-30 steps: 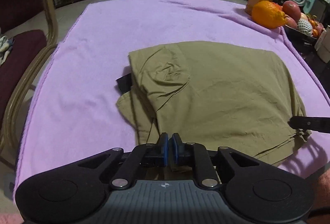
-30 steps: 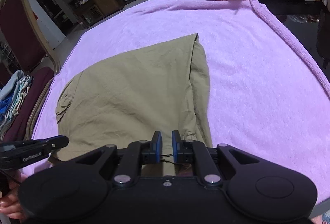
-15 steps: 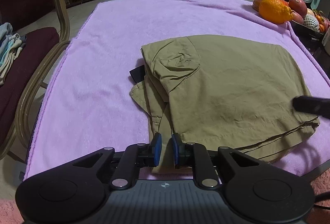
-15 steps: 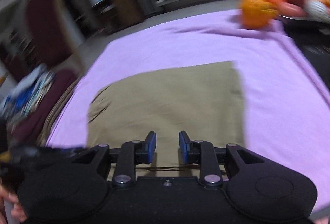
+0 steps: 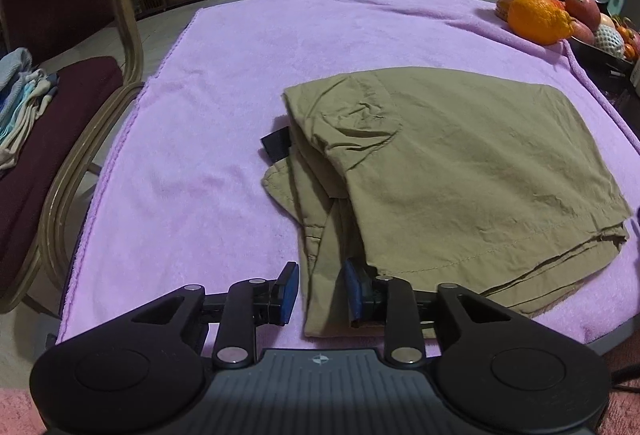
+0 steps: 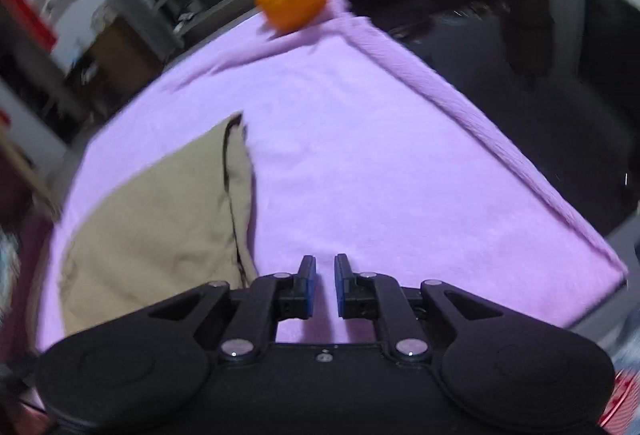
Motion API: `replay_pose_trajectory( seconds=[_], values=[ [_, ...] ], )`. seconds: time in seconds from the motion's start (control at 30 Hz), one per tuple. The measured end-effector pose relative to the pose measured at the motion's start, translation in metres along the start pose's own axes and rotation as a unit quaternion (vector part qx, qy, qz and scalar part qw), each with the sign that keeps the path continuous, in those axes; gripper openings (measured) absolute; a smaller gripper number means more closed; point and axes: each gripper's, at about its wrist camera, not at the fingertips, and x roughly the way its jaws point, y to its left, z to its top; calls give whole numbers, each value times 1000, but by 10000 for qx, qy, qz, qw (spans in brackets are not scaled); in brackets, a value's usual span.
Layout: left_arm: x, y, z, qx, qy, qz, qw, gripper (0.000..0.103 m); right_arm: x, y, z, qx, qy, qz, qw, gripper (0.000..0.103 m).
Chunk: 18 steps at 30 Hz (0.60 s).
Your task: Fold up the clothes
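At six o'clock on the trousers (image 5: pixel 460 171): left fingers (image 5: pixel 319 293) just parting off the hem; right fingers (image 6: pixel 322 285) narrow, empty; press layers flat.

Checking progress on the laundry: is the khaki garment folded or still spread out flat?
Folded. The khaki garment lies doubled on the purple towel, with stacked layers showing along its left and near edges.
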Motion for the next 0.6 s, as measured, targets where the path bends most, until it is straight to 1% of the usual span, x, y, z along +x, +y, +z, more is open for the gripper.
replay_pose_trajectory(
  seconds=[0.03, 0.1, 0.13, 0.17, 0.2, 0.27, 0.33, 0.37, 0.43, 0.5, 0.53, 0.57, 0.6],
  values=[
    [-4, 4, 0, -119, -56, -28, 9999, 30, -5, -8, 3, 250, -19, 104, 9996, 13],
    [-19, 14, 1, -398, -319, -178, 9985, 24, -11, -9, 3, 318, 4, 359, 9988, 20],
    [-26, 18, 1, -509, -456, -280, 9973, 24, -11, -7, 2, 339, 98, 532, 9980, 30],
    [-32, 20, 1, -576, -600, -426, 9956, 24, -11, -6, 0, 360, 192, 702, 9967, 35],
    [-37, 21, 1, -597, -719, -542, 9941, 24, -8, -2, -2, 402, 268, 801, 9956, 35],
    [-39, 14, 1, -478, -850, -675, 9929, 23, -2, 0, -6, 545, 407, 963, 9930, 37],
    [-34, 2, 2, -235, -831, -722, 9936, 23, 4, -1, -10, 746, 534, 1091, 9898, 38],
    [-31, -4, 1, -101, -824, -689, 9942, 21, 7, -1, -11, 845, 596, 1152, 9879, 38],
    [-24, -15, 1, 148, -776, -614, 9950, 20, 12, -3, -12, 922, 616, 1065, 9881, 38],
    [-9, -20, -1, 313, -431, -463, 9975, 20, 17, -7, -11, 1033, 644, 1116, 9863, 38],
    [-2, -22, -2, 362, -273, -400, 9982, 21, 18, -9, -11, 1110, 655, 1176, 9847, 38],
    [0, -21, -3, 390, -243, -370, 9983, 25, 21, -9, -10, 1113, 723, 1280, 9828, 38],
    [2, -21, -4, 418, -213, -339, 9983, 25, 24, -10, -9, 1116, 793, 1386, 9808, 38]
  ],
)
